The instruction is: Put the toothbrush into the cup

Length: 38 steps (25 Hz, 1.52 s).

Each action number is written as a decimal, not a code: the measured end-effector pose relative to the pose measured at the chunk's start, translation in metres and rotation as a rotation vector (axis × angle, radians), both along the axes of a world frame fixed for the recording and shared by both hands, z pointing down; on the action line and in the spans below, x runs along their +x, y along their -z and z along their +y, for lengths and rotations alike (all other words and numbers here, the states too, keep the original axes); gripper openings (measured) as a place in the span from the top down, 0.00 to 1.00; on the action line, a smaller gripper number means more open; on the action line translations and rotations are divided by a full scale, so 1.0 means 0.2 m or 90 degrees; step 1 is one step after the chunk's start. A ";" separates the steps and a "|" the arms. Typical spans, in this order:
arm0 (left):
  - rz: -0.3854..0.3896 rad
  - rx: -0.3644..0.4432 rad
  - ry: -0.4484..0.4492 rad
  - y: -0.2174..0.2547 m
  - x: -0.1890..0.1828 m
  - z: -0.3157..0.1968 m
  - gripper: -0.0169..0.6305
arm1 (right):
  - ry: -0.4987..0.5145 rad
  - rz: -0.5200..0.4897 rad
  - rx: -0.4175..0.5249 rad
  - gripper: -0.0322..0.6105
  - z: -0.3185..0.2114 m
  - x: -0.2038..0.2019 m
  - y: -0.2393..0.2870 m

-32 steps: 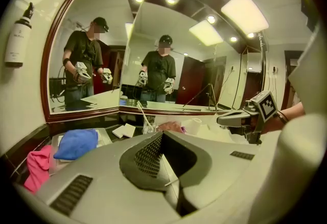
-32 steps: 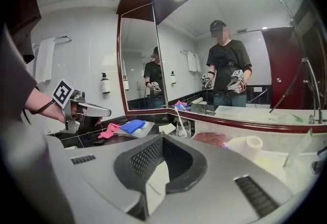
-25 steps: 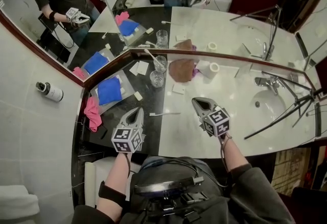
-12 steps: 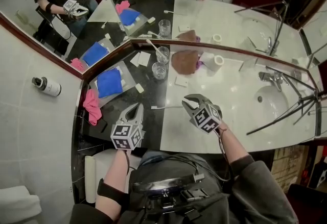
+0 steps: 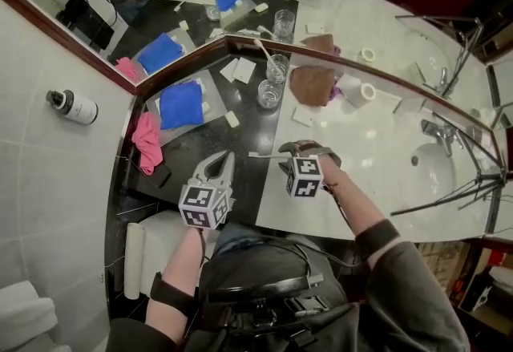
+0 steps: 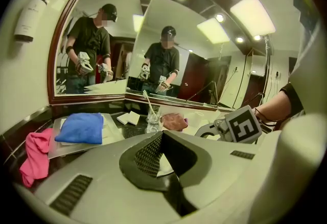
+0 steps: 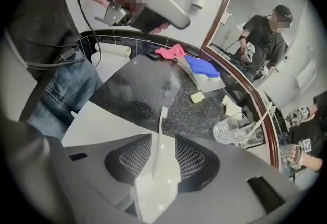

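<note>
A white toothbrush lies flat on the counter, across the line between the black and the white stone. My right gripper points steeply down over its right end. Its jaws are opening and stand on either side of the handle without pressing on it. Two clear glass cups stand near the mirror: an empty one and one holding another toothbrush. My left gripper is shut on nothing, just left of the toothbrush's head. From the left gripper view the right gripper shows beyond the shut jaws.
A blue cloth on a tray, a pink cloth and small soap bars lie on the black stone. A brown cloth and a tape roll sit by the mirror. The sink and tripod legs are at the right.
My right gripper swung down and left onto the toothbrush, rolled over, and its jaws went from shut to open around the handle. The left gripper hardly moved.
</note>
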<state>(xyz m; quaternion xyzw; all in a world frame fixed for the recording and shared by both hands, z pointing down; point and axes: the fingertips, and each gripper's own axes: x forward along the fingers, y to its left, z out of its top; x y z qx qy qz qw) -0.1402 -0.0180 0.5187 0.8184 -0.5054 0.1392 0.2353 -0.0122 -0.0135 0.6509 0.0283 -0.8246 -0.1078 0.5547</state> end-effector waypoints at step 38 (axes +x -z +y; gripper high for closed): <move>0.065 -0.050 0.071 -0.20 -0.26 0.05 0.97 | 0.111 0.165 -0.163 0.88 0.04 -0.16 -0.44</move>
